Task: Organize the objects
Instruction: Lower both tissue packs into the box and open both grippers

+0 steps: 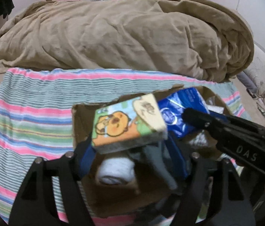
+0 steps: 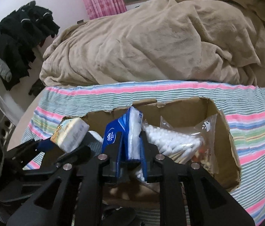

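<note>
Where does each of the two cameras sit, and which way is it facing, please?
Left wrist: on the left gripper, looking forward and down into the cardboard box; its fingers grip a cartoon tissue pack, right gripper intruding.
Right wrist: on the right gripper, facing the same box; its fingers clamp a blue tissue pack.
Shared: box, both packs, striped cloth, tan blanket.

Lighting: dim, flat indoor light, source not visible; cool cast. Shadows: soft, deepest inside the cardboard box [image 1: 83,116]. Glare: none; faint sheen on the clear bag [image 2: 205,131]. Blur: slight motion smear on the cartoon tissue pack [image 1: 126,124]. Distortion: strong fisheye bowing, black vignette at all corners. Overall detail soft and grainy.
</note>
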The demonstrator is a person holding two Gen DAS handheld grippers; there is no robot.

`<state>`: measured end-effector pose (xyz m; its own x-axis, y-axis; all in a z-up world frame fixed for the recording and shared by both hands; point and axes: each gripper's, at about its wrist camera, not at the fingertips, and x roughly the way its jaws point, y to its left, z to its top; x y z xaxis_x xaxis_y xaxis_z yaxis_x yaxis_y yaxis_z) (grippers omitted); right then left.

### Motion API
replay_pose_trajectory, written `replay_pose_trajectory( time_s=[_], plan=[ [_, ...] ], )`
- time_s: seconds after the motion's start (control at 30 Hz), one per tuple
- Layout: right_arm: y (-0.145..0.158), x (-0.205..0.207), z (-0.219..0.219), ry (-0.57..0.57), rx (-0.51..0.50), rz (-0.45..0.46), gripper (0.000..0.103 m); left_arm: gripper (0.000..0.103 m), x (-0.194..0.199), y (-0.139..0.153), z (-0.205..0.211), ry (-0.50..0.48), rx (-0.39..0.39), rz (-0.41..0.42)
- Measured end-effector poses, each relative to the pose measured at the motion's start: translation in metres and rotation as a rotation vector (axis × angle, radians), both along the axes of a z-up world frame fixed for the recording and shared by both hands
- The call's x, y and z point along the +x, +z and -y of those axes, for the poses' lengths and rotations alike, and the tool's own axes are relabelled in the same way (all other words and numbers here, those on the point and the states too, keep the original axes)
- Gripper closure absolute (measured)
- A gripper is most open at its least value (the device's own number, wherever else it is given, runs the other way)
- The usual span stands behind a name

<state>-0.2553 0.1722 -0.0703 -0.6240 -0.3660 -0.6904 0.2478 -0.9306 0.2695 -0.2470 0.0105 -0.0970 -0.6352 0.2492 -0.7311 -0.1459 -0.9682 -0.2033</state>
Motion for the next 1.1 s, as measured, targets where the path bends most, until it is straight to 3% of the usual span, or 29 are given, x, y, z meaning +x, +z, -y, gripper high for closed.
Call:
replay_pose_trajectory(
  time_s=[0.07, 0.13, 0.23, 0.33, 0.83, 1.1],
  plan=[
    [0.004, 0.004, -0.002, -0.002, -0.004, -0.008, 0.072, 0.025, 0.006, 0.004, -0.001, 0.004, 0.005, -0.005],
    [0.010, 0.011, -0.006, -0.004, -0.015, -0.019, 0.057, 0.021, 0.014, 0.010, 0.000, 0.013, 0.009, -0.018],
    [0.020, 0.022, -0.010, -0.011, -0.022, -0.043, 0.043, 0.017, 0.024, 0.020, 0.004, 0.027, 0.015, -0.040],
    [0.030, 0.034, -0.016, -0.022, -0.024, -0.065, 0.036, 0.014, 0.034, 0.030, 0.005, 0.023, 0.016, -0.061],
    [0.063, 0.105, -0.033, -0.039, -0.011, -0.109, 0.035, 0.013, 0.119, 0.072, 0.029, 0.067, 0.043, -0.141],
    [0.064, 0.139, -0.030, -0.014, 0.006, -0.114, 0.035, 0.013, 0.173, 0.080, 0.047, 0.109, 0.038, -0.169]
  ],
)
